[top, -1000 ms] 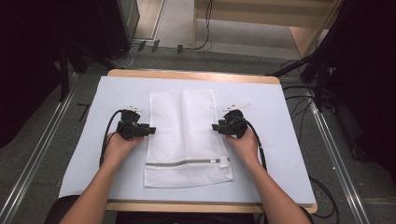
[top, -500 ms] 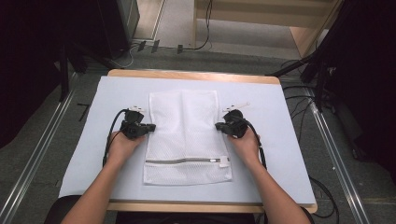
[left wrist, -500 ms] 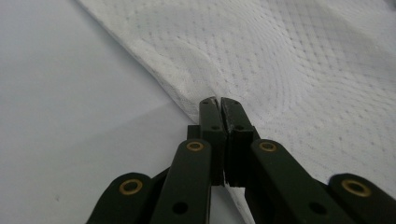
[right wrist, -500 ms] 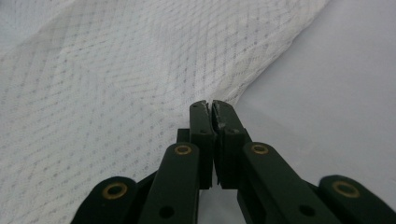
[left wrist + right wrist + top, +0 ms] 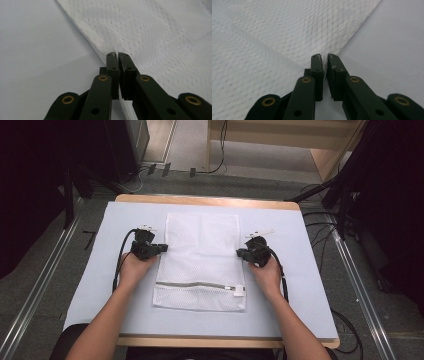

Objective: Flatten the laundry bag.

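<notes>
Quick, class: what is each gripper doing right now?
Left gripper: closed on the left edge of the mesh bag.
Right gripper: closed on the bag's right edge.

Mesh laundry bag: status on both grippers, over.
Left gripper and right gripper shut on the mesh bag side edges. Bag flat on mat, zipper closed. Nothing in the way.

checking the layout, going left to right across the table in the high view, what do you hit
pale blue mat → left gripper → white mesh laundry bag → right gripper → pale blue mat again, right side
</notes>
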{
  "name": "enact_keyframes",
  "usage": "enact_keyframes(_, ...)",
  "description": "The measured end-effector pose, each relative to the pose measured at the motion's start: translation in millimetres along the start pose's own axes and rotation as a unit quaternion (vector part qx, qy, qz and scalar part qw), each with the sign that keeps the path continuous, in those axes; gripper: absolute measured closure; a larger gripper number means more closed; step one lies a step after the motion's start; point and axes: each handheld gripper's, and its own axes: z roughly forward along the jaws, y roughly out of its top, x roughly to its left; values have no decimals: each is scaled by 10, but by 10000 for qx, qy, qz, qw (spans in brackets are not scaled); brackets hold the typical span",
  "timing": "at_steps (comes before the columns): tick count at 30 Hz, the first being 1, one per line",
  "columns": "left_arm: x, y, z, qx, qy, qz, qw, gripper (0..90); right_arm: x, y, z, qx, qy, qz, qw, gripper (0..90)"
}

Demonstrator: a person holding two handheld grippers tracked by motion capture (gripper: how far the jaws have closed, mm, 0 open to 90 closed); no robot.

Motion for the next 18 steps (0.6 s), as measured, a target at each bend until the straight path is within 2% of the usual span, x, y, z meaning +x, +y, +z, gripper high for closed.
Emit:
enact_keyframes(5, -3, 4, -46, 13, -191, -73, 9998, 716, 6, 1, -33, -2, 52, -22, 10000, 744)
enact_keyframes(9, -29, 18, -104, -1, -279, -95, 9996, 623, 25, 12, -75, -65, 123, -58, 9999, 727)
enact_keyframes(13, -69, 27, -130, 83, -383, -86, 9992, 566, 33, 18, -110, -125, 185, -66, 9997, 722)
enact_keyframes(18, -145, 56, -194, 71, -576, -53, 9983, 534, 47, 5, -169, -173, 302, -40, 9994, 723)
